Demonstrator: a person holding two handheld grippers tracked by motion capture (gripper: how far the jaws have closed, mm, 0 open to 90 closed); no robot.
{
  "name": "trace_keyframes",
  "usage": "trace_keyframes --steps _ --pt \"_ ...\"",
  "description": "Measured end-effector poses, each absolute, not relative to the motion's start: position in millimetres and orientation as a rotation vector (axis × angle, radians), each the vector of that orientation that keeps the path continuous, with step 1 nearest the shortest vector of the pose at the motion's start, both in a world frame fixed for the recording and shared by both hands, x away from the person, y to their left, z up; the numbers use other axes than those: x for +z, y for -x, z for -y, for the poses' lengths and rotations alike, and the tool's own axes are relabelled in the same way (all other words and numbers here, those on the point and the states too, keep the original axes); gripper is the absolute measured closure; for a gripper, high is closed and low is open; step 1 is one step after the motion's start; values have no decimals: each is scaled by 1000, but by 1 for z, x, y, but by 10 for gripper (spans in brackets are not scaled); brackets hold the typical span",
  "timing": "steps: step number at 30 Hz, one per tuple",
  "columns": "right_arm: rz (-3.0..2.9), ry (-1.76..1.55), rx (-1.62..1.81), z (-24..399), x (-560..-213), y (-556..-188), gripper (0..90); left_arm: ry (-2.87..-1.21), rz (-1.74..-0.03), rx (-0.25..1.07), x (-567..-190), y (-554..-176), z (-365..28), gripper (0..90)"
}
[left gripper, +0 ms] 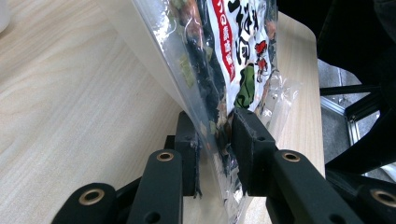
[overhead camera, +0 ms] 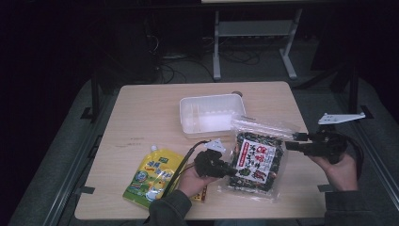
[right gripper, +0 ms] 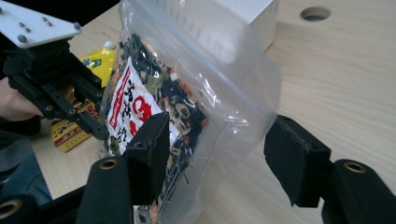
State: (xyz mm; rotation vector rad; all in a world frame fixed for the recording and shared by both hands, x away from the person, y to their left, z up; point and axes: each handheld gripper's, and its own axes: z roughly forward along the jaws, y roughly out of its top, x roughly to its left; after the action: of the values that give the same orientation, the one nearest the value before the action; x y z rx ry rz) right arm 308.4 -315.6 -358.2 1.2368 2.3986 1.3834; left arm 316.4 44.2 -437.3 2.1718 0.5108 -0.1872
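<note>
Left gripper point(left gripper: 215, 140) clamped tight on the lower edge of the clear snack bag point(overhead camera: 256, 157), one pad on each face of the plastic, film pinched flat between them. Bag rising straight up from those pads in the left gripper view, red-and-white label and dark dried bits just above the pinch. Bare wooden table point(left gripper: 70, 102) off to the left of the jaws and behind the bag.

Right gripper point(right gripper: 215, 154) spread wide around the other side of the same bag. Left pad point(right gripper: 152, 140) right up against the printed face of the bag, right pad point(right gripper: 296, 156) standing clear of the plastic with table showing in the gap. So no squeeze there, just straddling it. No earlier shot to compare, so only the wide stance to report.

From the high view: bag sitting between the two grippers, left gripper point(overhead camera: 230, 169) at its lower left corner, right gripper point(overhead camera: 289, 145) pointing in at its upper right edge. Each one held in a hand point(overhead camera: 190, 181), the other hand point(overhead camera: 339, 172) out by the right edge of the table.

Further out from the left fingers: a yellow pouch point(overhead camera: 153, 179) with a white cap lying flat, just beyond the left hand. A small red-and-yellow packet point(right gripper: 70, 133) peeking out under that hand. Past the top of the bag, a white plastic tray point(overhead camera: 188, 115), touching or just behind the bag's clear top. Round hole point(right gripper: 315, 13) in the table beyond the tray.
</note>
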Motion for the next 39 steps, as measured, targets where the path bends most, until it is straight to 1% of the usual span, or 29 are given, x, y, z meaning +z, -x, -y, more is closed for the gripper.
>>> trace_keyframes --steps 9,17,20,23,25,27,30,31,34,39 --pt "-2481 -1227 1441 304 -376 -316 389 -2177 -501 -180 -436 -316 -44 724" --pt "-2537 -1194 1454 293 -381 -320 448 -2183 -487 -171 -435 -315 -44 724" --pt "-2546 -1179 1500 294 -380 -321 502 -2184 -473 -168 -434 -315 -45 725" --pt "-2595 -1146 1531 288 -380 -322 574 -2178 -464 -167 -433 -315 -45 727" --pt "-2614 -1128 1529 285 -380 -322 592 -2183 -461 -161 -432 -315 -45 725" --pt "-2624 -1110 1565 282 -376 -322 636 -2180 -462 -165 -432 -315 -48 722" --pt "-2635 -1098 1642 283 -373 -322 696 -2170 -476 -140 -430 -316 -52 692" --pt "-2635 -1098 1642 283 -373 -322 696 -2170 -476 -140 -430 -316 -52 680" --pt "-2649 -1058 1717 283 -368 -319 740 -2172 -490 -113 -428 -317 -55 631" --pt "-2660 -1012 1735 279 -362 -315 755 -2157 -503 -103 -428 -317 -59 571"
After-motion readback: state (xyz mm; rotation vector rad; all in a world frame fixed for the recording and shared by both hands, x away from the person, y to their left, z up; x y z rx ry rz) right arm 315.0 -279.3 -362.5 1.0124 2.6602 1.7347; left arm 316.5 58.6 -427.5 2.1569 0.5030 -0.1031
